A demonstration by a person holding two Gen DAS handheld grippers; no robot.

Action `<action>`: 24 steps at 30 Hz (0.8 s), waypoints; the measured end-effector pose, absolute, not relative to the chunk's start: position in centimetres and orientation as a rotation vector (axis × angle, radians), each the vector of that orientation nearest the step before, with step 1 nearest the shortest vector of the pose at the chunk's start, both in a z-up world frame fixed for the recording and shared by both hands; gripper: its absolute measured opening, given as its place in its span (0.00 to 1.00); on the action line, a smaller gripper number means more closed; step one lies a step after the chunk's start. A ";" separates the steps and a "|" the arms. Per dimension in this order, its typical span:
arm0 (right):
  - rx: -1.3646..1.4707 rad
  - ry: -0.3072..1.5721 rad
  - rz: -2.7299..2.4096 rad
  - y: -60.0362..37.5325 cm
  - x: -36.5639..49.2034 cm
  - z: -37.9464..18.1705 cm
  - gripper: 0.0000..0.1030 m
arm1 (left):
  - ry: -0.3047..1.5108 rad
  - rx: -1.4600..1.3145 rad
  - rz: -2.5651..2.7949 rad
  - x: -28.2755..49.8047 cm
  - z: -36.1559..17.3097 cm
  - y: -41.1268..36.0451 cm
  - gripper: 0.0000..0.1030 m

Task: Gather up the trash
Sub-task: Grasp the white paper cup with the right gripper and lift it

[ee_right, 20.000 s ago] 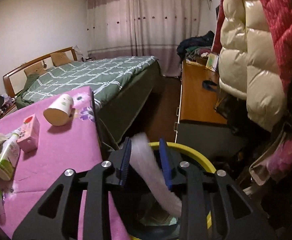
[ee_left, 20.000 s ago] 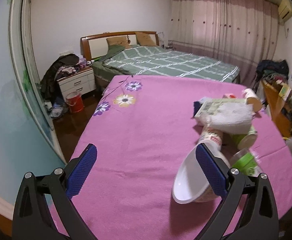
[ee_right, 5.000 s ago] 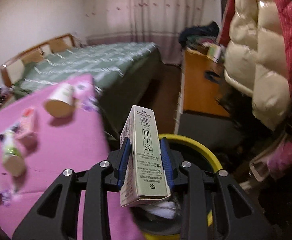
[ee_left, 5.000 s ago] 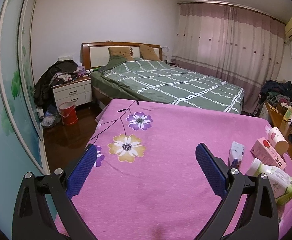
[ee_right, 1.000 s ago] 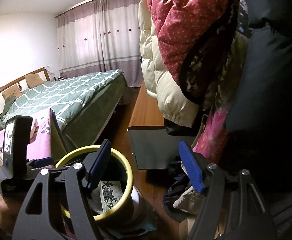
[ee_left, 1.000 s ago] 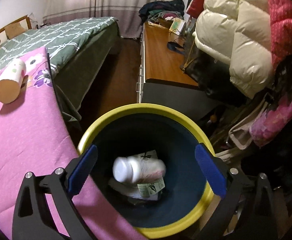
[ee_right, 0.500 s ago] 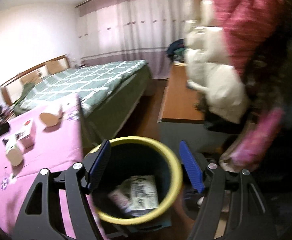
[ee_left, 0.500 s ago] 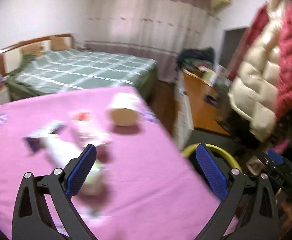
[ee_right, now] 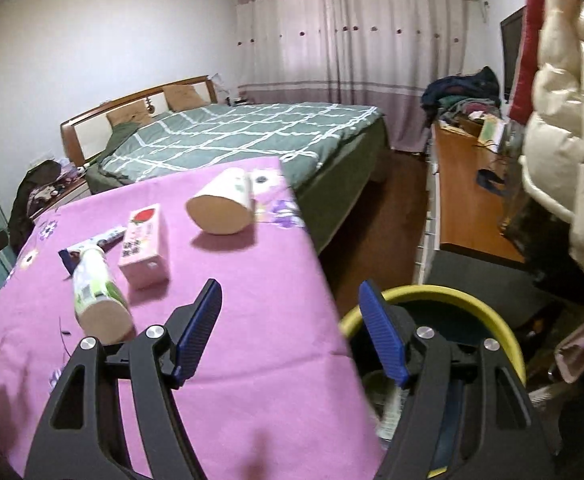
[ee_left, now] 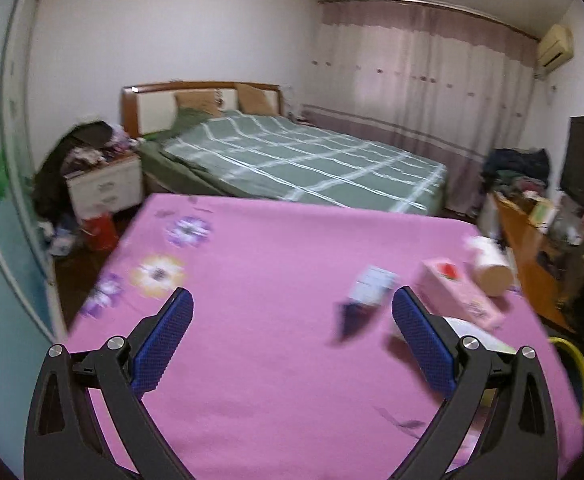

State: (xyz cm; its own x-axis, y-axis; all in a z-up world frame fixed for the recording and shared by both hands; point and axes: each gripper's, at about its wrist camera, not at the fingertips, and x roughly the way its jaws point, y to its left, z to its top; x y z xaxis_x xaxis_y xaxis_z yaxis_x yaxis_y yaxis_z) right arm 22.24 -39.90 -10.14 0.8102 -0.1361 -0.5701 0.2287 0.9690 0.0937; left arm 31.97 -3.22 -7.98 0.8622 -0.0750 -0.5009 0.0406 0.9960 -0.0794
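Observation:
On the pink tablecloth (ee_right: 251,320) lie a paper cup on its side (ee_right: 221,204), a pink carton (ee_right: 144,246), a white-green bottle (ee_right: 95,298) and a small tube (ee_right: 91,245). The yellow-rimmed bin (ee_right: 492,316) stands beside the table's right edge, with trash inside. My right gripper (ee_right: 292,328) hangs open and empty over the table edge and the bin rim. My left gripper (ee_left: 292,336) is open and empty above the cloth (ee_left: 271,280); the tube (ee_left: 366,292), the carton (ee_left: 460,294), the cup (ee_left: 490,266) and the bottle (ee_left: 472,330) lie at its right, blurred. The bin rim (ee_left: 576,360) shows at far right.
A bed with a green checked cover (ee_left: 292,160) stands beyond the table. A wooden desk (ee_right: 464,196) and hanging puffy jackets (ee_right: 564,152) are to the right of the bin. A white nightstand (ee_left: 103,188) and a red bucket (ee_left: 99,232) sit far left.
The left gripper swung away from above the bin, leftward over the table, after a bottle dropped into the bin. The right gripper swung left from the jackets toward the table edge. Both stayed open.

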 end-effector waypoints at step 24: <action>0.270 0.927 -0.136 -40.6 45.0 -8.2 0.70 | 0.603 -0.185 0.072 35.9 -12.3 4.1 0.95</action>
